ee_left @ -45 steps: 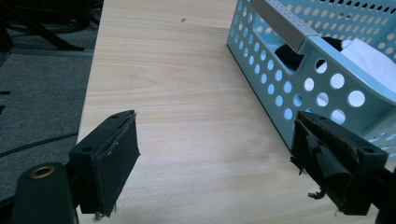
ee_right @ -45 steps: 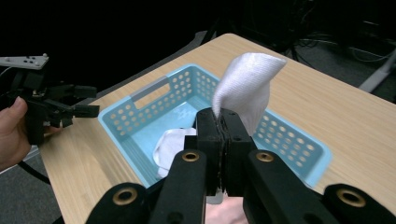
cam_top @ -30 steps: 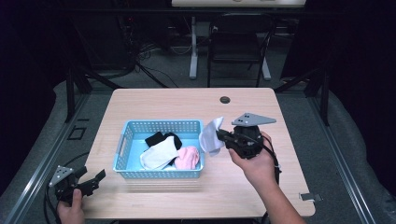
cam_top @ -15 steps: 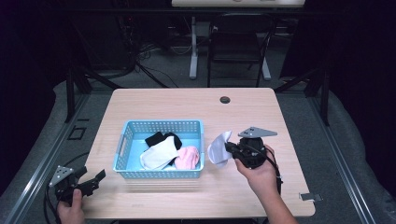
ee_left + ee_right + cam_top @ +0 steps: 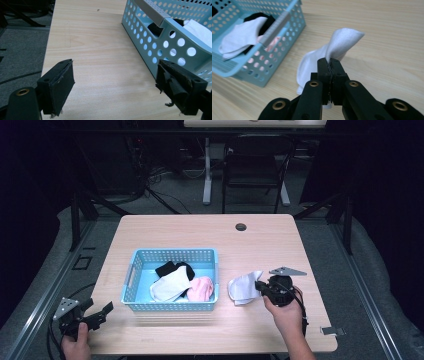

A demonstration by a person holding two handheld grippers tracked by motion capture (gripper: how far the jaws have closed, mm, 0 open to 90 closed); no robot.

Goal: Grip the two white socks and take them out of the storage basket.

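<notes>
Pale wooden table (image 5: 200, 232) carries the work, dark floor beyond. At near left, the left gripper (image 5: 92, 316) rests with jaws wide apart, holding nothing. The blue basket (image 5: 172, 256) holds socks at centre. To its right, the right gripper (image 5: 330, 65) clamps a white sock (image 5: 243, 287), apparently touching the table. Step: laying out the sock. Next: release, then reach for another. The right gripper view confirms the pinch on a fold.
</notes>
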